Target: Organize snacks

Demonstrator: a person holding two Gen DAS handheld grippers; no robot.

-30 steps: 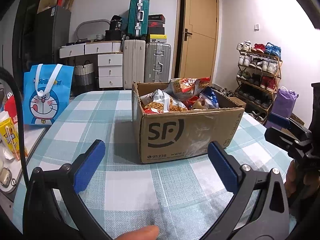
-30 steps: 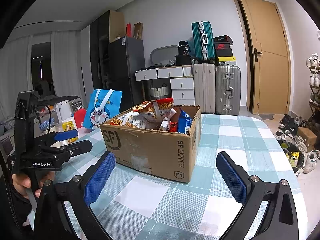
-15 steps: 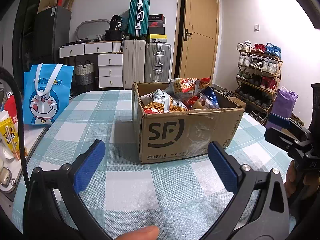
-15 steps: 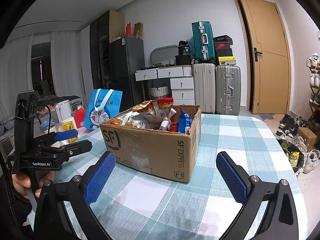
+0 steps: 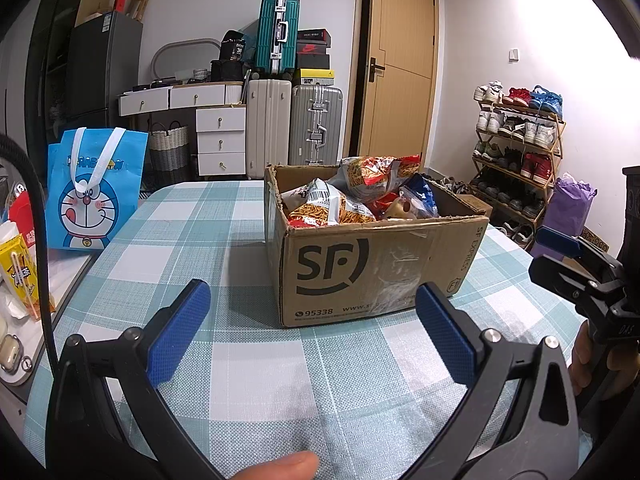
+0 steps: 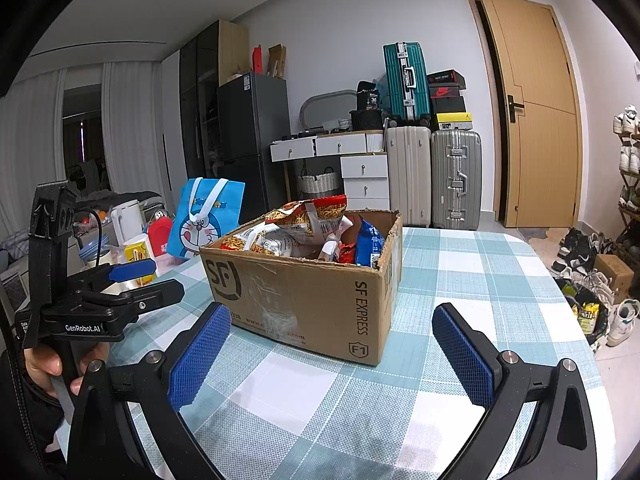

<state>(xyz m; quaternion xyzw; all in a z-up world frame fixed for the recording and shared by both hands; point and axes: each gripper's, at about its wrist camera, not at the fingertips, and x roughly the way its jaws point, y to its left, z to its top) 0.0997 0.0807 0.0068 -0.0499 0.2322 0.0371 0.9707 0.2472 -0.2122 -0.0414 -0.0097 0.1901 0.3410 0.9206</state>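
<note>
We hold both hand-held grippers, left (image 5: 312,312) and right (image 6: 332,336), wide and empty before the snack box (image 5: 372,264) mid-table (image 5: 200,220)

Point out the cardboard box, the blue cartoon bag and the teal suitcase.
cardboard box (image 5: 360,272): left wrist view, printed front wall.
blue cartoon bag (image 5: 90,200): left wrist view, cartoon face.
teal suitcase (image 6: 404,80): right wrist view, front shell.

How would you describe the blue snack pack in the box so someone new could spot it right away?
Find the cardboard box marked SF on the checked table. Look among the snack bags piled inside, at the end nearest the door. The blue pack stands against that end wall, the only blue one beside the red and orange noodle bags.
</note>
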